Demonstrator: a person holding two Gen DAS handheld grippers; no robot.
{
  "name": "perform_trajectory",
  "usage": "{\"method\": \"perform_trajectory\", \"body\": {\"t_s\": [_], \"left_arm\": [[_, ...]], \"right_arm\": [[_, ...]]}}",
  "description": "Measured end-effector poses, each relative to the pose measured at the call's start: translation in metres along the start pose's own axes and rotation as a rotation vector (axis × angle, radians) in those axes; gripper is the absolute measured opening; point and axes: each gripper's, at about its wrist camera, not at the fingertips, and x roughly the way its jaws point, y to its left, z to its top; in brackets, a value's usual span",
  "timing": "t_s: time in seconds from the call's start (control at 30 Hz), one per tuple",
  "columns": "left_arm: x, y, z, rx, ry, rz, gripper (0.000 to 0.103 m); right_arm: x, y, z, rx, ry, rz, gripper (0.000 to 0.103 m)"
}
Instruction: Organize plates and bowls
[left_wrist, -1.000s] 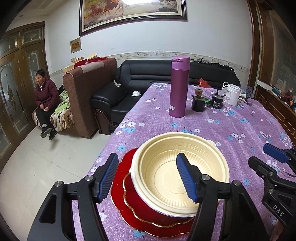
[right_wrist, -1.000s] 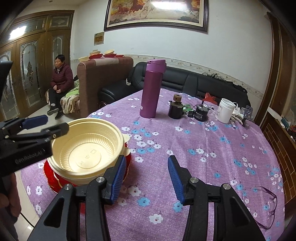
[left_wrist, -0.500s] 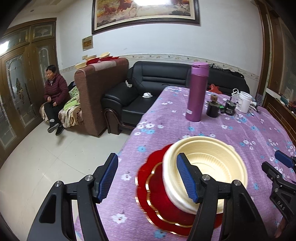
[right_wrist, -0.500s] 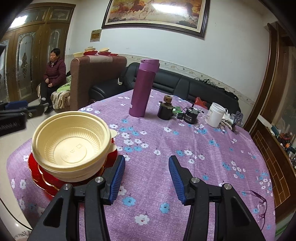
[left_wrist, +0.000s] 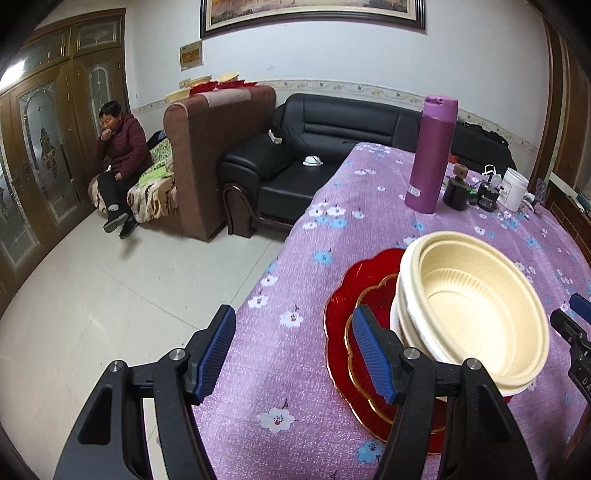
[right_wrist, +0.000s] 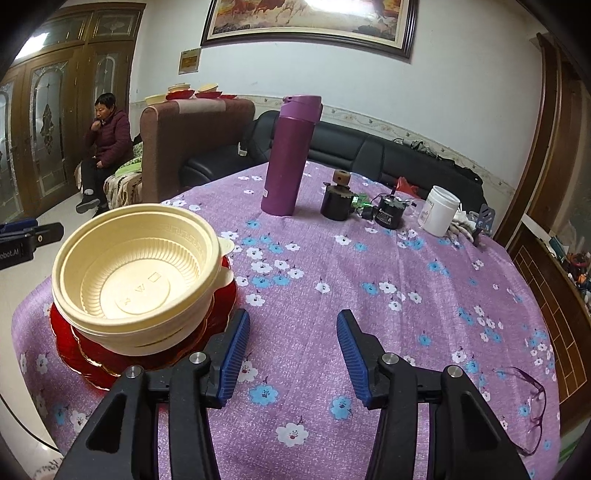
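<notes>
Viewing from the left wrist: left gripper (left_wrist: 295, 354) stands apart, empty, over the near table edge; cream bowls (left_wrist: 476, 306) nested on red plates (left_wrist: 341, 325) just right. Right wrist view: right gripper (right_wrist: 291, 354) apart, empty, bowls near left.

The left hand-held gripper (left_wrist: 295, 350) has drawn back off the cream bowls (left_wrist: 469, 299) — its jaws now empty.

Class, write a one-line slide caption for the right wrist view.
Open right tool hangs over the purple floral tablecloth, beside cream bowls stacked on red plates.
</notes>
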Motion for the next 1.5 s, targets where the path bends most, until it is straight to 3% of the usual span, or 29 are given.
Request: {"method": "perform_trajectory", "body": {"t_s": [0.43, 0.8, 0.97, 1.07, 1.23, 1.37, 1.5], "left_arm": [[0.011, -0.004, -0.005, 0.016, 0.029, -0.019, 0.065], [0.02, -0.011, -0.006, 0.033, 0.045, -0.04, 0.065], [0.025, -0.011, -0.006, 0.038, 0.058, -0.045, 0.054], [0.03, -0.011, -0.008, 0.043, 0.076, -0.053, 0.041], [0.039, -0.011, -0.011, 0.048, 0.103, -0.053, 0.03], [0.043, -0.013, -0.013, 0.049, 0.114, -0.069, 0.03], [0.045, -0.013, -0.014, 0.05, 0.117, -0.076, 0.03]], "right_arm": [[0.014, 0.005, -0.004, 0.006, 0.042, 0.026, 0.053], [0.038, -0.005, -0.01, 0.145, 0.155, 0.216, 0.05], [0.048, -0.013, -0.011, 0.227, 0.196, 0.289, 0.046], [0.05, -0.015, -0.011, 0.257, 0.206, 0.323, 0.041], [0.049, -0.011, -0.009, 0.253, 0.196, 0.324, 0.029], [0.051, -0.009, -0.005, 0.249, 0.194, 0.322, 0.023], [0.051, -0.007, -0.005, 0.256, 0.207, 0.342, 0.023]]}}
